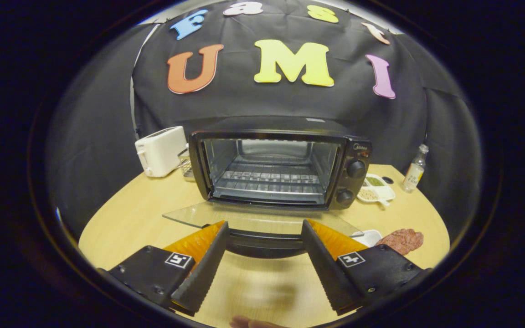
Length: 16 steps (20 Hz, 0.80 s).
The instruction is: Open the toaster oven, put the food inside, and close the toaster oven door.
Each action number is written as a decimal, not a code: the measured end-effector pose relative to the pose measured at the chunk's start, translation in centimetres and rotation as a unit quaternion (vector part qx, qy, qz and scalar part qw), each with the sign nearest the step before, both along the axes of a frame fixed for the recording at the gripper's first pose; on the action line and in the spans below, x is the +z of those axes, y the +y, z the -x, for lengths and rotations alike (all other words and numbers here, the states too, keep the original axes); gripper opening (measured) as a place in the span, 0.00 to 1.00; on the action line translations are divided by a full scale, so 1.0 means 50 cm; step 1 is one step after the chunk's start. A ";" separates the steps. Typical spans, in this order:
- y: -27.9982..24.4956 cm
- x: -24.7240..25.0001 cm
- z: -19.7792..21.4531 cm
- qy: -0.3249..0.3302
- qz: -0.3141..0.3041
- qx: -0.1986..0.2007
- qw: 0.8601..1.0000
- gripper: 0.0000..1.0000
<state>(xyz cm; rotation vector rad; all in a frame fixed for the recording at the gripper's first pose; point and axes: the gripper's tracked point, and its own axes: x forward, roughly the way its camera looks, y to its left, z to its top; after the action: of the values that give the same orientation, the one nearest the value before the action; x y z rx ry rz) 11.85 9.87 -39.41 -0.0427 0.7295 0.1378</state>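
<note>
The black toaster oven (356,159) stands open at the middle of the round wooden table, its wire rack bare. Its glass door (226,216) lies folded down flat toward me, and the door's black handle (265,240) sits just ahead of my fingertips, spanning the gap between them. My gripper (264,228) is open, its two black ribbed fingers (203,269) spread wide with nothing held. The food, a reddish-brown meat patty (401,240), rests on a white plate (368,237) to the right, beside the right finger.
A white toaster (160,151) stands left of the oven with a wire rack behind it. Right of the oven are a white divided dish (376,187) with seasonings and a small glass bottle (415,169). The table (144,214) edge curves near on both sides.
</note>
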 end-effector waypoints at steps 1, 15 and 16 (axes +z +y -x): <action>0.000 -0.016 0.009 0.012 -0.002 0.001 1.000 1.00; 0.012 -0.086 0.048 0.114 -0.061 0.023 0.991 1.00; 0.009 -0.077 0.051 0.117 -0.070 0.026 0.990 1.00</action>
<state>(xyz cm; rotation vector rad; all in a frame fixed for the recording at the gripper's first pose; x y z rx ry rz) 9.29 10.33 -43.25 0.0903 0.9520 0.2477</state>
